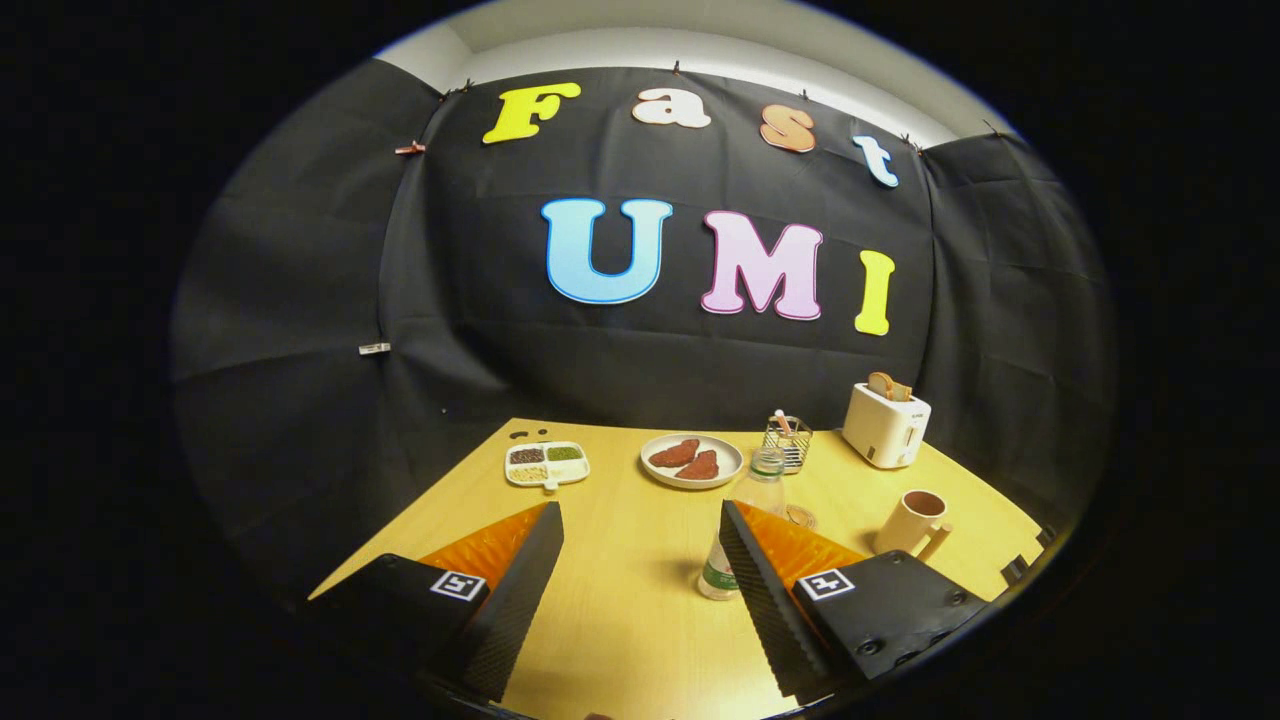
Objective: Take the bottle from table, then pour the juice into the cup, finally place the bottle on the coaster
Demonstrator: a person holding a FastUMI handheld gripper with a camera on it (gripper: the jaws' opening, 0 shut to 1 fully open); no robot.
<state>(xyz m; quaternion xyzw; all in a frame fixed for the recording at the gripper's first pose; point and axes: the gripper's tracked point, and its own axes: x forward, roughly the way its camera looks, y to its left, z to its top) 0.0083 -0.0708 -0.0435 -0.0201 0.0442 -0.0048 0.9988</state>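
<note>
While the gripper [640,535] hovers low over the yellow worktop [620,600], its fingers [520,580] stand wide apart, holding nothing. A clear bottle [745,520] stands upright just beside the right finger, partly hidden behind its tip. To the right sits a beige cup [915,522]; a round coaster [800,516] lies just beyond the bottle.

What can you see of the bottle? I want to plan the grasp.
The bottle is clear plastic with a pale cap and a green-and-white label near its base. It stands upright on the wooden table, partly hidden behind the right finger of the open gripper, not held. The cup stands apart, to its right.
</note>
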